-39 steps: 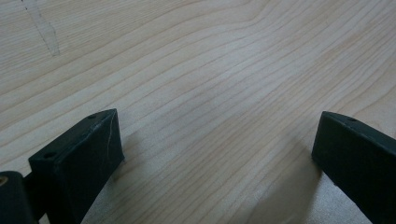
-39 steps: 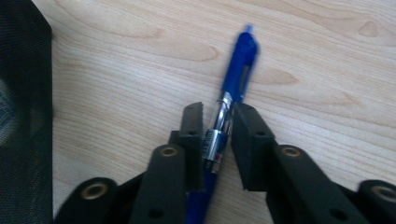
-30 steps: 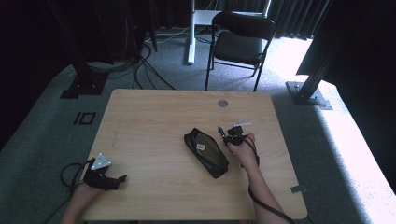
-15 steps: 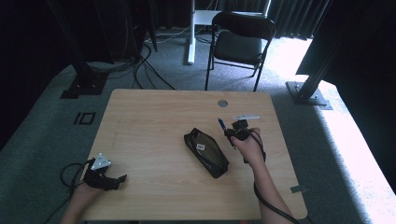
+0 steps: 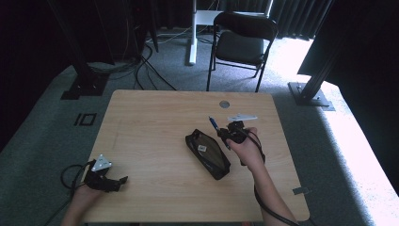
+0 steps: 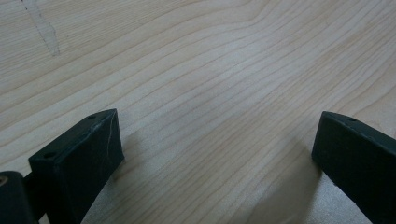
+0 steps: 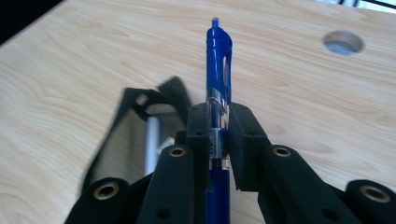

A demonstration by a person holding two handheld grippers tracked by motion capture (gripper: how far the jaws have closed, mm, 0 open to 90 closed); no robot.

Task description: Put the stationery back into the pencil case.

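Pens: one [image 7: 218, 70], pouches: one [image 5: 207, 153]

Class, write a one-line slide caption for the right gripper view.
Right tool shut on a blue pen above the wooden table, an open black pencil case lying beneath.

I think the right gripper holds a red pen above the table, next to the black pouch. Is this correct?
Not quite: the pen is blue, not red, as the right gripper view shows plainly. The rest stands: the right gripper is shut on it above the table, next to the black pouch.
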